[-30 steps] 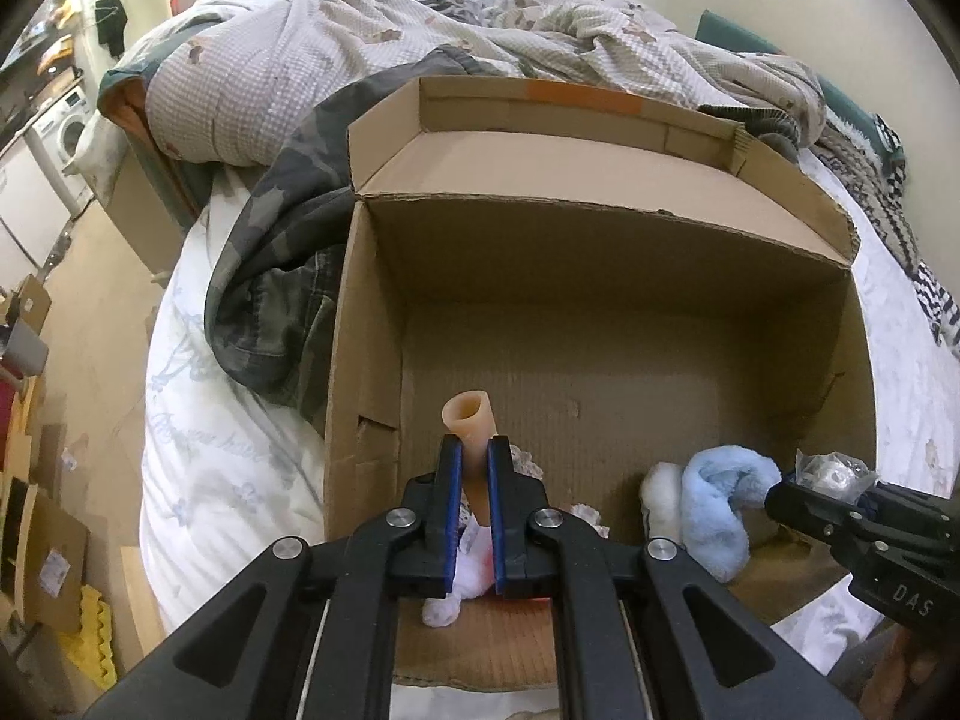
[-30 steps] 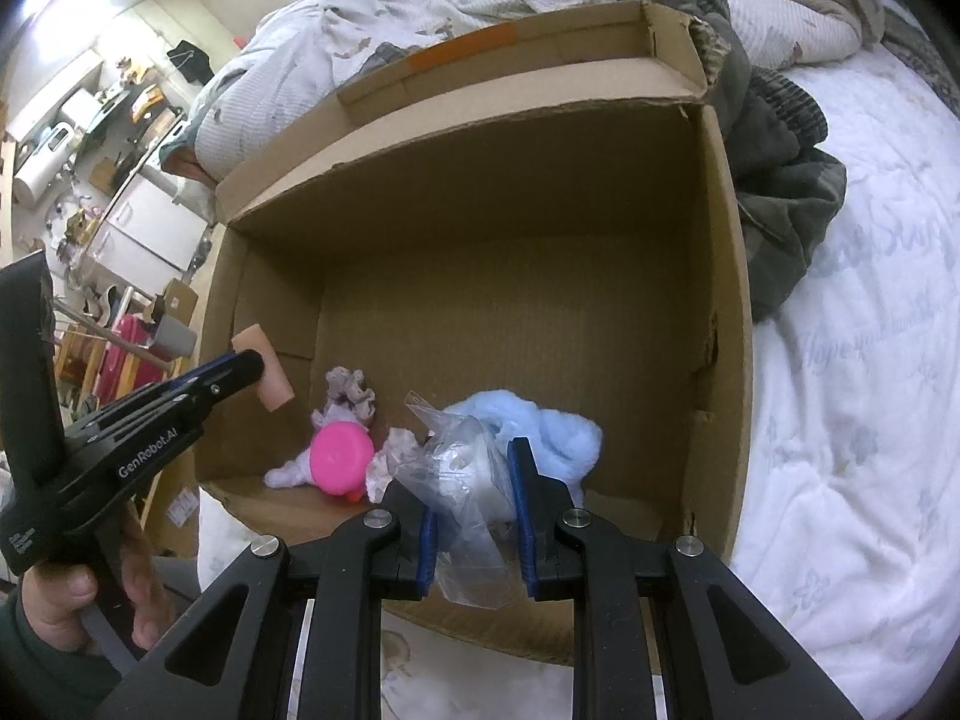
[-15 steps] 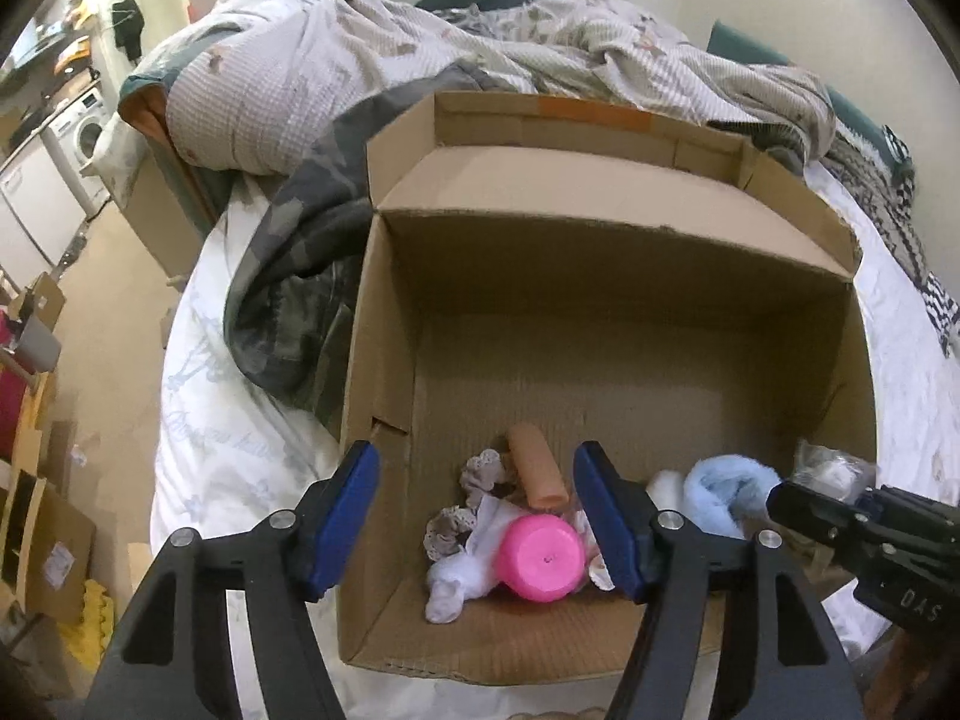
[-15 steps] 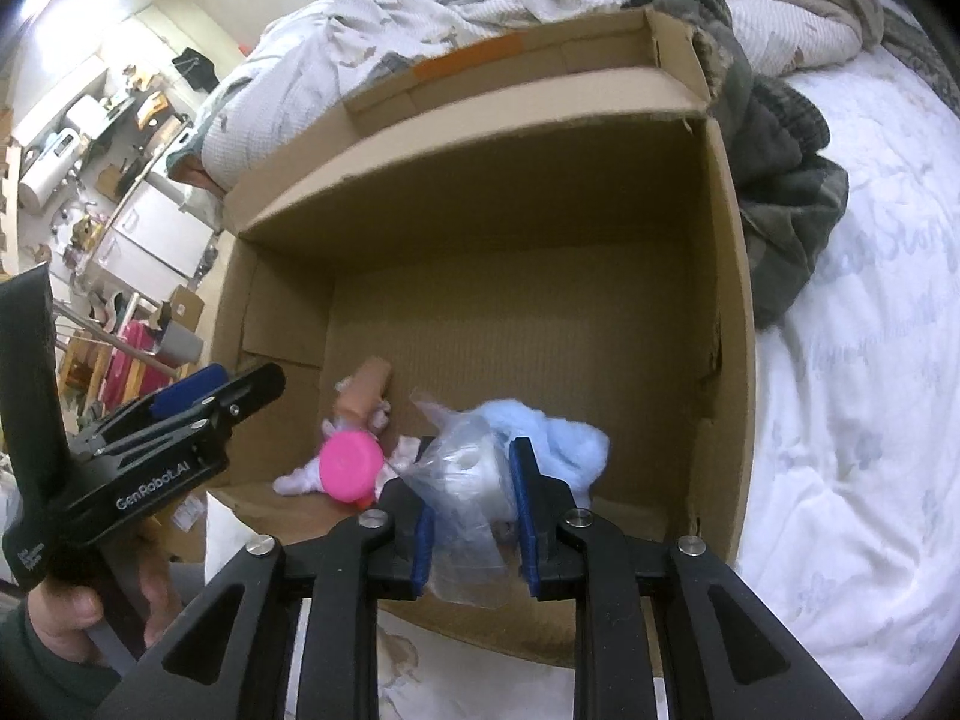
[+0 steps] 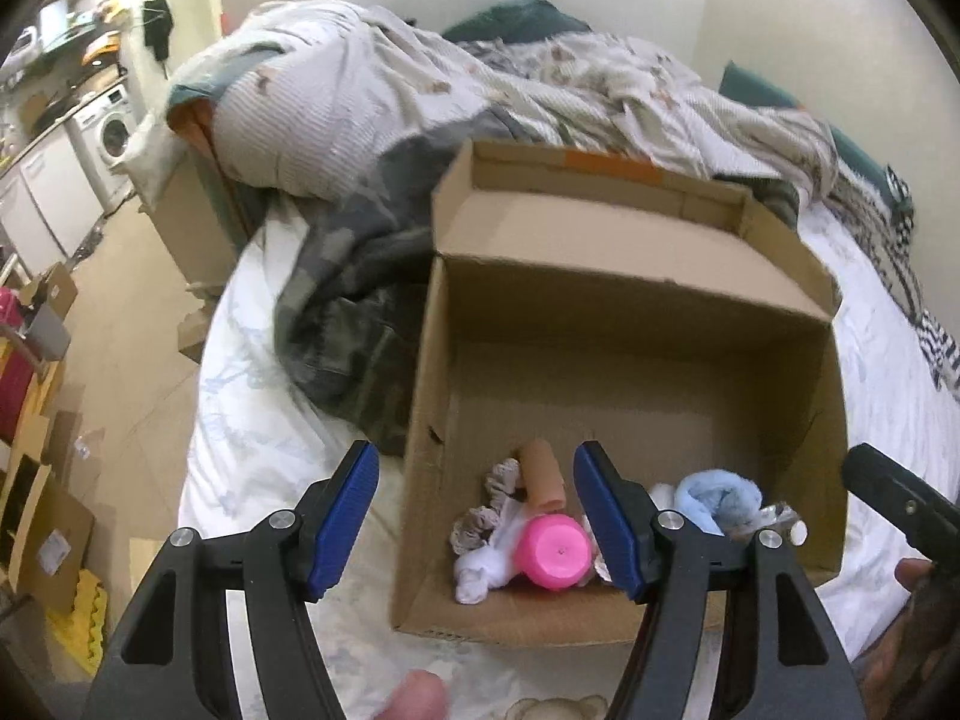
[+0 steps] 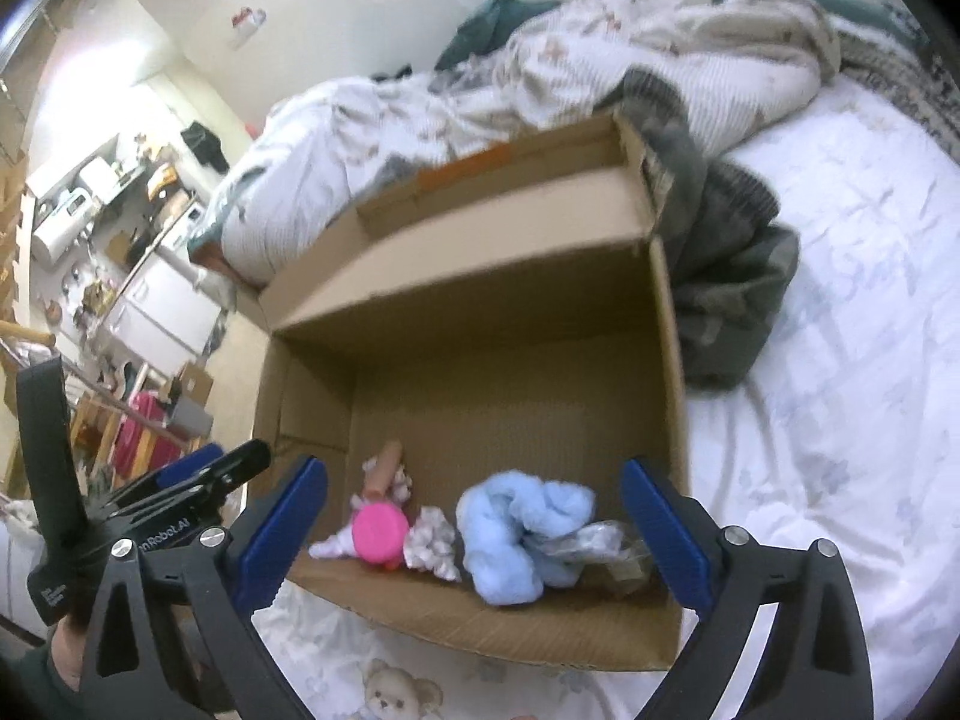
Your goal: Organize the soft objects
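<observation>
An open cardboard box (image 5: 630,312) (image 6: 480,300) sits on the bed. At its near end lie a doll with a pink cap (image 5: 555,549) (image 6: 378,534), its tan leg (image 5: 543,474), a light blue fluffy cloth (image 5: 714,498) (image 6: 516,528) and a clear plastic bag (image 6: 606,546). My left gripper (image 5: 474,516) is open and empty above the box's near left corner. My right gripper (image 6: 474,534) is open and empty above the box's near edge.
A camouflage garment (image 5: 342,312) (image 6: 726,294) lies against the box. Crumpled bedding (image 5: 480,90) is piled behind. The white sheet (image 6: 840,360) spreads to the right. The floor with boxes (image 5: 48,516) and a washing machine (image 5: 111,132) are at left.
My left gripper opened and dropped the doll into the box, then drew back. My right gripper opened and let go of the plastic bag beside the blue cloth. Both pulled up and back.
</observation>
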`<state>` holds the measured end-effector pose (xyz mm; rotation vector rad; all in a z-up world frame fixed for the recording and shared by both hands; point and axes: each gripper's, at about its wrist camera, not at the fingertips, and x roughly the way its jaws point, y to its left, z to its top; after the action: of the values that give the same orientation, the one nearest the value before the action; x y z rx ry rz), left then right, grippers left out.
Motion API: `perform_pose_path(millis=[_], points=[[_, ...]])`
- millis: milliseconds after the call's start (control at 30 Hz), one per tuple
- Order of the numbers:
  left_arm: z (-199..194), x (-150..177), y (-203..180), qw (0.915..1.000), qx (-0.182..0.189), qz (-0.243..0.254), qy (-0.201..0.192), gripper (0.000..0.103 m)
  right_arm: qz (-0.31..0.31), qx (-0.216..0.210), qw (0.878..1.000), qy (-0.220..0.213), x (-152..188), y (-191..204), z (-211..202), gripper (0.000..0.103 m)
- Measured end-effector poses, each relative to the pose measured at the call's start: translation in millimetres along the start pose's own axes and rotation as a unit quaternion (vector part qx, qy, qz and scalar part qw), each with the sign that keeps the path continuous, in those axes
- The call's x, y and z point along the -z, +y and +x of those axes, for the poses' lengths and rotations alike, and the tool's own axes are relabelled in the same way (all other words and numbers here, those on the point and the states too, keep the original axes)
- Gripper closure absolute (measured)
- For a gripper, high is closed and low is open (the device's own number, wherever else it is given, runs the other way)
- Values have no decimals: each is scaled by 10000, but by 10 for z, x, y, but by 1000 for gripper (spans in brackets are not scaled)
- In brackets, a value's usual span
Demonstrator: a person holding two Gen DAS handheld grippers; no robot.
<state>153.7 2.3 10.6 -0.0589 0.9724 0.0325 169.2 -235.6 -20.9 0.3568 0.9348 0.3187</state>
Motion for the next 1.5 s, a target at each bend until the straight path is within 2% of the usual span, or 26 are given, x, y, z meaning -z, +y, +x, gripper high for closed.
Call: perform_pose_path(millis=[33,100,233,333,400,567,700,800,867,933,1067,1300,1500], points=[[-44,8,26,10000,38,-14,-55,36,-23,37,9999,-93,10,10,-52,0],[-89,25,58,9999,6,-27,-103,15,-77,133,9997,-215,35,31,-143,0],[-216,61,135,9997,-17,-98,-231,11,-166,213,9991,-312,87,78,-285,0],[-313,112,147,9993,-41,-67,-371,1,-200,246,9988,-377,141,122,-374,0],[-396,178,171,9988,-112,-58,-477,1,-158,276,9987,-406,213,113,-438,0],[-510,338,157,9993,-38,13,-379,1,-75,290,9988,-389,340,126,-499,0],[-581,489,106,9992,-235,152,-291,1,-186,320,9986,-384,429,191,-523,0],[-611,579,140,9998,144,-10,-158,1,-244,340,9984,-388,512,224,-529,0],[-615,626,119,9998,87,79,-132,0,-305,365,9981,-397,553,247,-525,0],[-603,639,99,9997,-54,154,-162,0,-365,437,9976,-399,576,265,-496,0],[-578,628,123,9998,11,22,-175,0,-426,542,9973,-270,595,296,-387,0],[-540,618,130,10000,35,24,-67,0,-500,631,9966,-172,622,319,-308,0],[-574,620,101,9998,51,88,-148,0,-510,699,9961,-173,623,316,-309,0]])
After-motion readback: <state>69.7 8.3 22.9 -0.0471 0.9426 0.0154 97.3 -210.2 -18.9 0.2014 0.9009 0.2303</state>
